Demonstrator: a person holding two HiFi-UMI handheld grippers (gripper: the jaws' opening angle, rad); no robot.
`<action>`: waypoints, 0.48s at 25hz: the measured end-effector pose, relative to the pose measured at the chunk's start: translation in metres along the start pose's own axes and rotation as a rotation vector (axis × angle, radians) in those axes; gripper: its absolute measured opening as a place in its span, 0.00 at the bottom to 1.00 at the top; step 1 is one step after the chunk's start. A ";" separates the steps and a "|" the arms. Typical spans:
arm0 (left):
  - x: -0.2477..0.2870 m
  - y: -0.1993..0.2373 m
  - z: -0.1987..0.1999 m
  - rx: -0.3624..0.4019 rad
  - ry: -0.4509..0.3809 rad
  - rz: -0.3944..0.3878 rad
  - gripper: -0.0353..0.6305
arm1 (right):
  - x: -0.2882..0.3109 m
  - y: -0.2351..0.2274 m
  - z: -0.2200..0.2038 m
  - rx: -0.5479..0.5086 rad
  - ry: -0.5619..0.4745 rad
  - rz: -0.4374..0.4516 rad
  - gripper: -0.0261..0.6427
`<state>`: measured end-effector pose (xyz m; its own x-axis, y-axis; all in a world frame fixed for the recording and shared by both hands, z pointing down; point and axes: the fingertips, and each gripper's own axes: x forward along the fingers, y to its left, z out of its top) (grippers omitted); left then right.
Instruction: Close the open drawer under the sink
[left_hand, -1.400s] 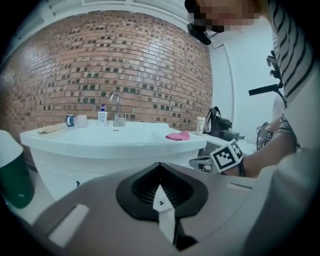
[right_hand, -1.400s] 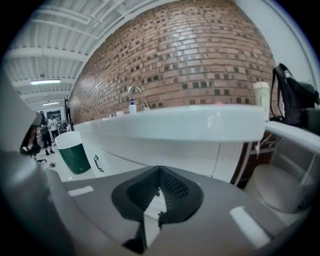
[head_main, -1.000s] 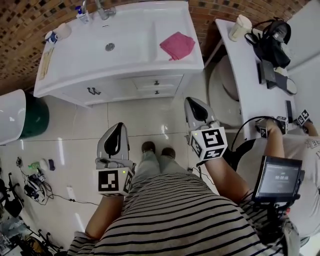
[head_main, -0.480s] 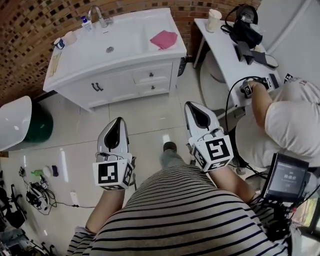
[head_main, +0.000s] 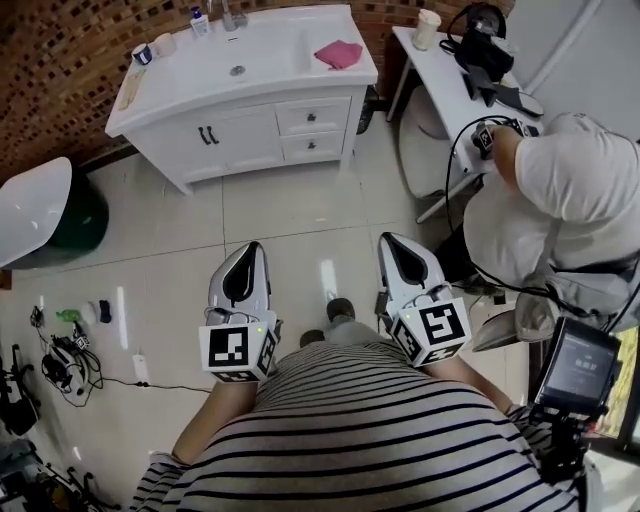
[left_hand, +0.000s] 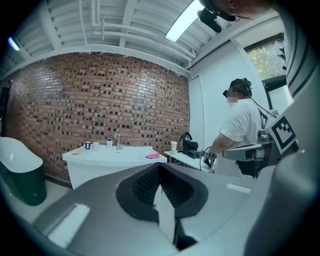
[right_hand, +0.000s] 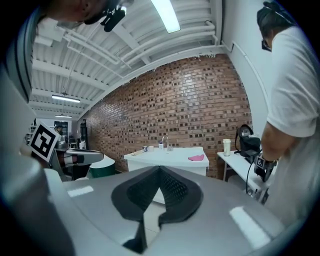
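Observation:
The white sink cabinet (head_main: 245, 130) stands far ahead at the brick wall, with two small drawers (head_main: 312, 116) on its right side. Both drawer fronts look flush with the cabinet. A pink cloth (head_main: 338, 53) lies on the counter. My left gripper (head_main: 249, 247) and right gripper (head_main: 386, 240) hang side by side over the tiled floor, well short of the cabinet, both shut with nothing in them. In the left gripper view the cabinet (left_hand: 107, 161) shows small beyond the gripper (left_hand: 159, 166). The right gripper view shows the cabinet (right_hand: 167, 156) past the gripper (right_hand: 160, 168).
A person in a white shirt (head_main: 570, 190) sits at a white desk (head_main: 455, 70) to the right. A green bin with a white lid (head_main: 40, 220) stands at the left. Cables and small gear (head_main: 60, 365) lie on the floor at lower left. A screen (head_main: 578, 365) is at my right.
I have backed away from the sink: the cabinet now sits smaller and higher in the head view. Both grippers stayed shut and level.

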<state>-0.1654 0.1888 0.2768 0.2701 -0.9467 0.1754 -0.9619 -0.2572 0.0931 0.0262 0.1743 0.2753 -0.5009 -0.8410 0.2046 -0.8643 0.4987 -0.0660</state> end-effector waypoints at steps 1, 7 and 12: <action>-0.003 -0.004 0.000 0.000 0.001 -0.004 0.07 | -0.005 0.000 0.001 -0.002 0.000 -0.001 0.04; 0.001 -0.023 0.011 0.031 -0.028 -0.032 0.07 | -0.013 -0.013 0.006 -0.041 -0.014 -0.026 0.04; 0.004 -0.028 0.014 0.035 -0.048 -0.032 0.07 | -0.012 -0.009 0.022 -0.089 -0.053 -0.007 0.04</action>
<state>-0.1381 0.1897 0.2611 0.2990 -0.9459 0.1261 -0.9540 -0.2930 0.0638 0.0393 0.1755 0.2517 -0.4985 -0.8533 0.1531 -0.8614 0.5073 0.0228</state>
